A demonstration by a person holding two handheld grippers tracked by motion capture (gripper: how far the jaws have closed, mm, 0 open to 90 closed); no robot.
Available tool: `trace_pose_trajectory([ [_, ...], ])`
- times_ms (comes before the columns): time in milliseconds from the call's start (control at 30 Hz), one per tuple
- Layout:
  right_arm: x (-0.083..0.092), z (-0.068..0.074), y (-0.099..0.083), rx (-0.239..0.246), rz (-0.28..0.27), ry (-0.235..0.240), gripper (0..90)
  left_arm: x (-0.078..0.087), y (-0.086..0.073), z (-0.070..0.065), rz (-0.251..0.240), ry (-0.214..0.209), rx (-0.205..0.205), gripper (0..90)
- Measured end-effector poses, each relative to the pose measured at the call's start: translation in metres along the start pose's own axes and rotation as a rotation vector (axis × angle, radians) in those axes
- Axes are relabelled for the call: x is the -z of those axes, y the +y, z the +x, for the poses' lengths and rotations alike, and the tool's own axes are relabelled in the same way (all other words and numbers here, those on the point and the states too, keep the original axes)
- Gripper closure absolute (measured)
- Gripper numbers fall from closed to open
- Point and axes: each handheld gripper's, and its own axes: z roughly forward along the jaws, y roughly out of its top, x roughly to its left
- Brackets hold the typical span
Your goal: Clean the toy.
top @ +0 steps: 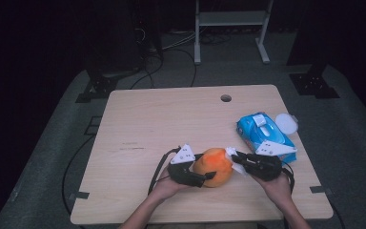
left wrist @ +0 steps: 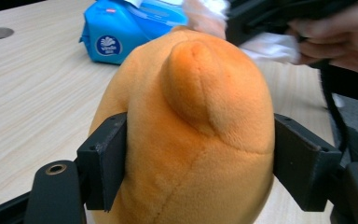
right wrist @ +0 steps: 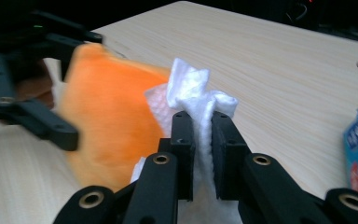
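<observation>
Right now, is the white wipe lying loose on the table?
No, the right gripper pinches the white wipe between its fingers.

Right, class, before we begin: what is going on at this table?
A person is cleaning an orange plush toy with a hand-held gripper in each hand. The left gripper clamps the toy from both sides and holds it above the wooden table. The right gripper pinches a bunched white wet wipe and presses it against the toy's side. A blue pack of wet wipes lies on the table to the right, with a round white lid beside it.
</observation>
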Motion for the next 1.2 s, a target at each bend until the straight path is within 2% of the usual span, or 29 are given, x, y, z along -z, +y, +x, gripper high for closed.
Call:
trace_pose_trajectory([
  [67,-0.002,0.014,0.006,0.034,-0.012,0.026,79.6,-0.002,0.000,-0.002,-0.003,0.008,0.005,25.8],
  [167,-0.005,0.036,0.016,0.080,-0.036,0.086,79.5,-0.004,0.000,-0.008,0.009,0.004,-0.038,25.7],
  [233,-0.006,0.040,0.019,0.114,-0.031,0.077,79.6,-0.004,0.000,-0.009,0.019,0.001,-0.053,25.7],
  [267,-0.007,0.038,0.018,0.117,-0.026,0.072,79.6,-0.003,0.000,-0.009,0.021,-0.004,-0.054,25.9],
  [367,-0.007,0.021,0.010,0.088,-0.011,0.036,79.7,-0.003,0.000,-0.007,0.021,-0.014,-0.052,26.1],
  [433,-0.005,0.009,0.006,0.068,0.001,-0.014,79.7,-0.003,-0.001,-0.007,0.018,-0.030,-0.070,25.5],
  [500,-0.002,0.002,0.003,0.052,0.010,-0.027,79.7,-0.002,0.000,-0.006,0.014,-0.050,-0.083,22.0],
  [533,-0.001,0.002,0.002,0.053,0.014,-0.026,79.7,-0.001,0.000,-0.005,0.020,-0.065,-0.087,18.9],
  [567,-0.001,0.004,0.002,0.073,0.021,-0.040,79.6,-0.001,0.001,-0.003,0.027,-0.072,-0.089,15.6],
  [633,-0.003,0.006,0.002,0.096,0.024,-0.053,79.6,-0.001,0.001,0.003,0.048,-0.061,-0.070,10.7],
  [733,-0.003,0.005,0.002,0.074,0.021,-0.043,79.5,-0.004,-0.003,0.006,0.048,-0.070,-0.053,9.6],
  [767,-0.002,0.005,0.003,0.063,0.016,-0.034,79.4,-0.004,-0.004,0.005,0.040,-0.069,-0.061,13.4],
  [833,-0.001,0.011,0.006,0.075,0.011,-0.031,79.4,-0.004,-0.003,0.002,0.033,-0.046,-0.096,21.4],
  [900,0.000,0.022,0.012,0.076,-0.018,0.005,79.4,-0.003,0.000,-0.001,0.034,-0.023,-0.110,28.5],
  [1000,0.001,0.037,0.021,0.081,-0.074,0.101,79.3,-0.004,0.003,-0.008,0.028,0.001,-0.128,34.5],
  [1033,-0.001,0.042,0.024,0.104,-0.076,0.101,79.4,-0.003,0.004,-0.010,0.031,0.012,-0.147,35.8],
  [1067,-0.003,0.046,0.026,0.138,-0.063,0.075,79.2,-0.001,0.005,-0.010,0.034,0.017,-0.158,37.6],
  [1100,-0.004,0.045,0.026,0.146,-0.059,0.064,79.2,0.001,0.006,-0.009,0.036,0.012,-0.159,38.5],
  [1200,-0.003,0.033,0.022,0.103,-0.066,0.038,79.3,0.008,0.010,-0.006,0.028,0.028,-0.172,39.3],
])
